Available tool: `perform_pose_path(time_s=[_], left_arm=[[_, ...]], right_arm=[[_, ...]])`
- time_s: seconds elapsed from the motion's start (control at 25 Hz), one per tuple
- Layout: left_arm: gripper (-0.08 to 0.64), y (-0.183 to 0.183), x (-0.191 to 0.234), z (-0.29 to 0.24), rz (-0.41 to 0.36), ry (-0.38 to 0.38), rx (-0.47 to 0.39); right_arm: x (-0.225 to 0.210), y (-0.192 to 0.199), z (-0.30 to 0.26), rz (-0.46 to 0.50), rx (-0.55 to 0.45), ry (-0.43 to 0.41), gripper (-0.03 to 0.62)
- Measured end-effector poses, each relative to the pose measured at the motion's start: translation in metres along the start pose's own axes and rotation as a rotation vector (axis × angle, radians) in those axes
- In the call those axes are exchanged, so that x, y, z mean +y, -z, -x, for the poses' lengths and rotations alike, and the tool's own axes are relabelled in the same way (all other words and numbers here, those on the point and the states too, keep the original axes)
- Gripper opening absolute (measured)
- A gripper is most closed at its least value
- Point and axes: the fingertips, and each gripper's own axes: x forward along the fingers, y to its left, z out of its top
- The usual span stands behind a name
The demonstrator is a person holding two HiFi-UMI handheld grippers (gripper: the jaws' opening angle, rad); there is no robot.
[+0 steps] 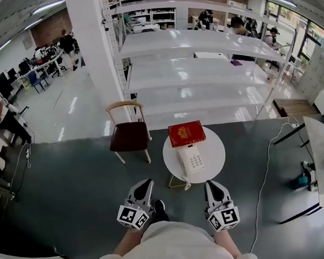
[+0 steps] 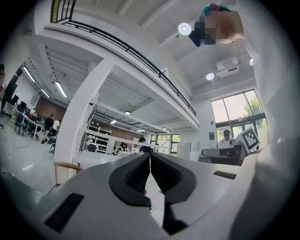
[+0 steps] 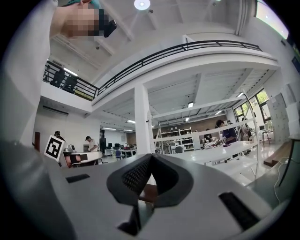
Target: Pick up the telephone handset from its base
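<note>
Open hall: dark grey floor (image 1: 69,170) in front, glossy pale floor (image 1: 72,106) beyond, a white pillar (image 1: 93,48), a railed upper gallery (image 3: 187,47). Furniture: small round white table (image 1: 214,155); wooden chair (image 1: 128,134) with dark seat just left of it; long white shelving racks (image 1: 197,63) behind; grey desk (image 1: 316,149) at right edge. Light: round ceiling lamps (image 2: 184,28) and tall windows (image 2: 234,115).

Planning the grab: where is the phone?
In the head view, right of centre, the phone sits on the round white table, beside the red book.
</note>
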Motion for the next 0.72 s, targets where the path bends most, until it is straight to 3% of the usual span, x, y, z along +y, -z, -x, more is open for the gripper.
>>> perform_pose_path(time_s=[0.28,0.72], left_arm=[[0.021,-0.006,0.092,-0.07,-0.003,0.016,0.011],[0.021,-0.01,0.162,-0.136,-0.021,0.125,0.056]], right_arm=[[-0.015,-0.002,-0.09,-0.021,-0.004,0.054,0.009],[-0.033,-0.003,-0.166,-0.022,-0.03,0.157,0.009]])
